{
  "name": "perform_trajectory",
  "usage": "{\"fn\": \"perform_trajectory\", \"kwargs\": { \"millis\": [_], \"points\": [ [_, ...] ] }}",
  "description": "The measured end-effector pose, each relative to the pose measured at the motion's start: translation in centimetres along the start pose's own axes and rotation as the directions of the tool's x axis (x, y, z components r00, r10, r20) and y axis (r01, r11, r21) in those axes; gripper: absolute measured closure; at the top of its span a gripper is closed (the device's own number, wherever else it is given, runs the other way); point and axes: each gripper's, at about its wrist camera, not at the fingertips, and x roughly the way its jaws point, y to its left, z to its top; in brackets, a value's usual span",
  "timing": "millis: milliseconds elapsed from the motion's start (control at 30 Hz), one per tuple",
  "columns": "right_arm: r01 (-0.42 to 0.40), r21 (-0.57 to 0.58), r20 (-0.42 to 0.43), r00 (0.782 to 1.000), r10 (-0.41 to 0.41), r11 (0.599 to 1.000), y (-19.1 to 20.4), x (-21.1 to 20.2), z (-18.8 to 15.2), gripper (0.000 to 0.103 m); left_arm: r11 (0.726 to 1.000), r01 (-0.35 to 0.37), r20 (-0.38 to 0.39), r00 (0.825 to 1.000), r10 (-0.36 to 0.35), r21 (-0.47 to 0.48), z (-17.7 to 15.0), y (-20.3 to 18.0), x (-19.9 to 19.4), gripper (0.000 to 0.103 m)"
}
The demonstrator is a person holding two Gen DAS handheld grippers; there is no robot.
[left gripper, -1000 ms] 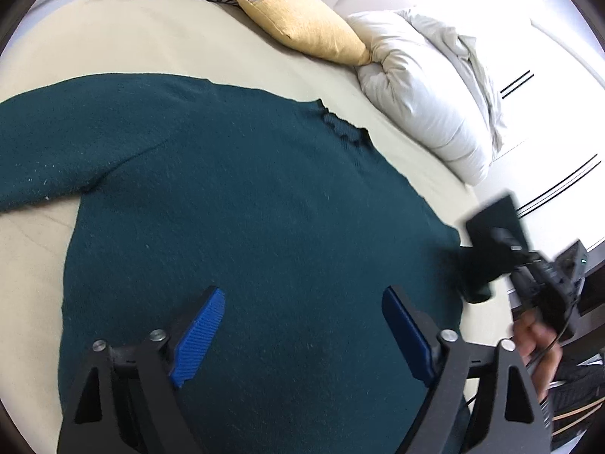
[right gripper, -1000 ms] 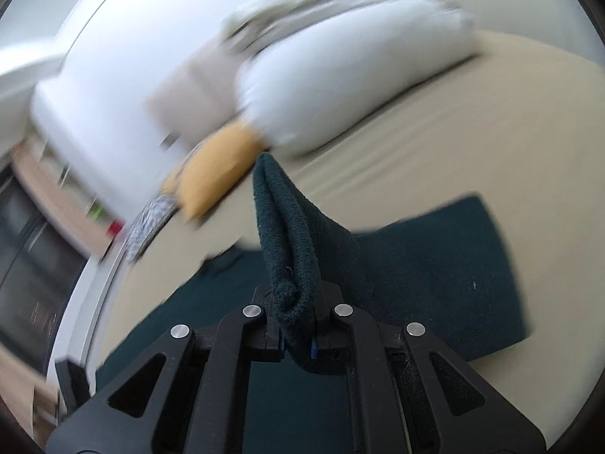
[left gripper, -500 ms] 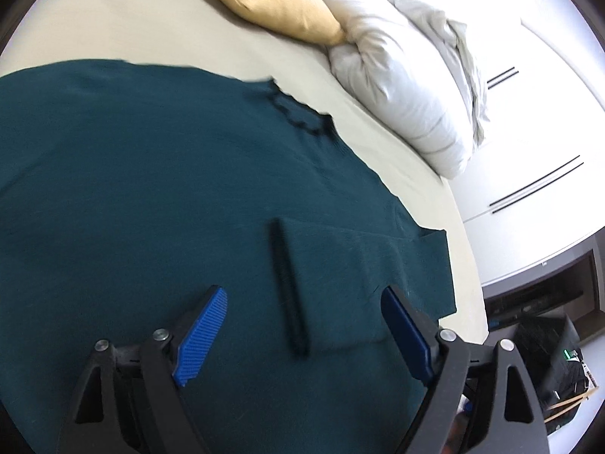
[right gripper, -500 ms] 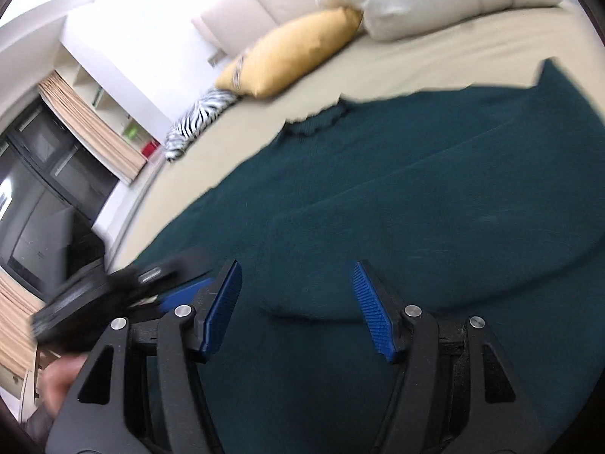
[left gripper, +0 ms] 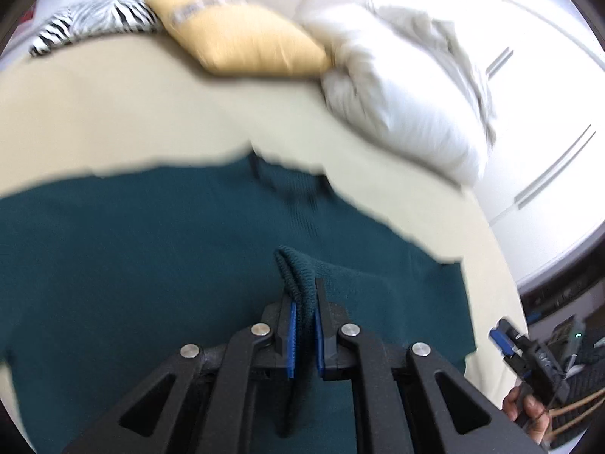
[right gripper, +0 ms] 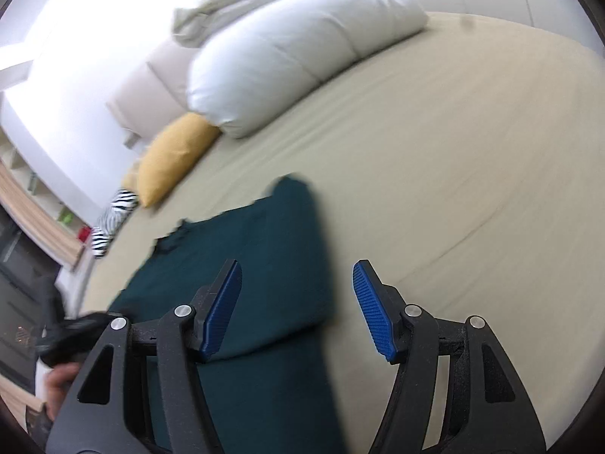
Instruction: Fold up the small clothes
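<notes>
Two grippers work over one dark teal sweater (left gripper: 159, 249) that lies spread on a beige bed sheet (left gripper: 113, 113), its neckline toward the pillows. No container shows in either view; the bed alone bears the garment, along with a yellow cushion (left gripper: 245, 49), a zebra-striped cushion (left gripper: 98, 22) and a bunched white duvet (left gripper: 408, 106) lined up at the far edge. The left gripper (left gripper: 303, 325) sits low over the sweater's right part, its blue pads (left gripper: 291, 333) pressed nearly together and pinching a raised ribbed fold of the knit, which stands up between them and hangs down behind. The right gripper (right gripper: 297, 310) hovers over the sweater's edge with its jaws spread wide and nothing between them: its left finger is above the teal cloth (right gripper: 264, 265), its right finger above bare sheet (right gripper: 453, 151). In the left wrist view the right gripper appears at the lower right corner, gripped by a hand (left gripper: 525, 412), beyond the bed's edge.
</notes>
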Motion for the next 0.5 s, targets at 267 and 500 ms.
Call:
{"fn": "perform_trajectory", "kwargs": {
  "millis": [267, 500],
  "points": [
    [0.015, -0.039, -0.089, 0.996, -0.019, 0.999, 0.8, 7.5, 4.0, 0.043, 0.995, -0.075, -0.013, 0.997, 0.074, -0.073, -0.2, 5.8, 1.3, 0.094],
    [0.026, -0.061, -0.171, 0.985, -0.036, 0.998, 2.5, 14.0, 5.7, 0.051, 0.997, -0.069, -0.013, 0.998, 0.069, -0.044, -1.4, 5.8, 1.3, 0.094]
  ]
}}
